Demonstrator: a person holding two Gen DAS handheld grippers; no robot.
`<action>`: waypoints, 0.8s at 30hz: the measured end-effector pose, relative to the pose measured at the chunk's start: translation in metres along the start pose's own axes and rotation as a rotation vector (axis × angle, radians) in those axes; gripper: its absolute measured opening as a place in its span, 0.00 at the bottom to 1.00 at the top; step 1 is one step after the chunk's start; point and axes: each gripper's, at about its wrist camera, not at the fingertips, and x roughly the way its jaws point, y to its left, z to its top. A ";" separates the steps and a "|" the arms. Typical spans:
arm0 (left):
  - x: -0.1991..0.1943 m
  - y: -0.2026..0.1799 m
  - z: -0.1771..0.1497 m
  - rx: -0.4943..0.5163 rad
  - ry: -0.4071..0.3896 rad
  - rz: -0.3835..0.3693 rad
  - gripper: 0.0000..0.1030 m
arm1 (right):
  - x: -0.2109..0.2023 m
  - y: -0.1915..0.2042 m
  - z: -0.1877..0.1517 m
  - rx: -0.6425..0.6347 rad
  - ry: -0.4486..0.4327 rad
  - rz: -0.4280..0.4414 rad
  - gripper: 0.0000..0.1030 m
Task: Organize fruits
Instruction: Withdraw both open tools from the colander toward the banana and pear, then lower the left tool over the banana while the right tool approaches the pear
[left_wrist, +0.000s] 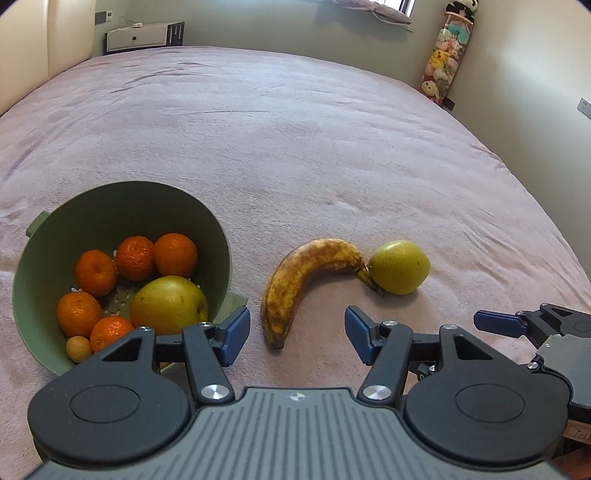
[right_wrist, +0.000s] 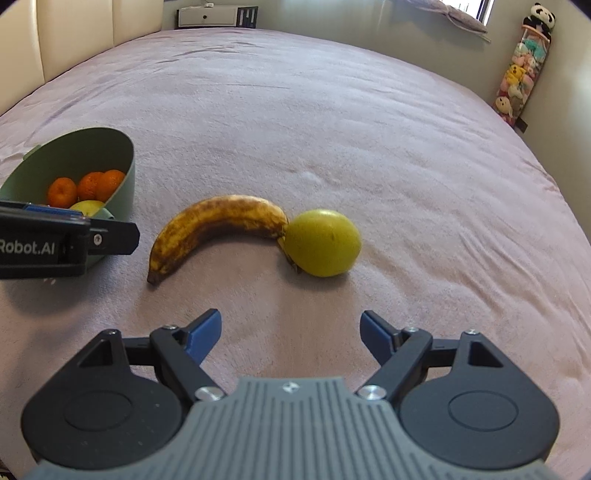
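A green colander bowl (left_wrist: 74, 206) on the pink bed holds several mandarins (left_wrist: 135, 257), a yellow-green apple (left_wrist: 168, 304) and a small yellow fruit (left_wrist: 78, 348). A spotted brown banana (left_wrist: 295, 284) lies right of it, its stem touching a green apple (left_wrist: 400, 266). My left gripper (left_wrist: 297, 338) is open and empty, just short of the banana's near tip. My right gripper (right_wrist: 290, 334) is open and empty, short of the banana (right_wrist: 218, 225) and green apple (right_wrist: 323, 242). The bowl (right_wrist: 122, 173) shows at the left in the right wrist view.
The pink bedspread (left_wrist: 295, 147) stretches far behind. A white cabinet (left_wrist: 136, 35) stands against the back wall. A hanging column of plush toys (left_wrist: 445, 55) is at the far right corner. The right gripper's finger (left_wrist: 496, 322) shows low right in the left wrist view.
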 end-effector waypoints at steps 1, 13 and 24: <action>0.001 -0.001 -0.001 0.008 -0.002 -0.001 0.67 | 0.002 0.000 0.000 0.005 0.003 0.001 0.77; 0.015 -0.006 0.004 0.079 -0.057 0.000 0.67 | 0.012 -0.015 0.010 0.064 -0.058 0.005 0.77; 0.035 -0.015 0.007 0.182 -0.068 0.027 0.67 | 0.026 -0.029 0.021 0.097 -0.099 0.012 0.76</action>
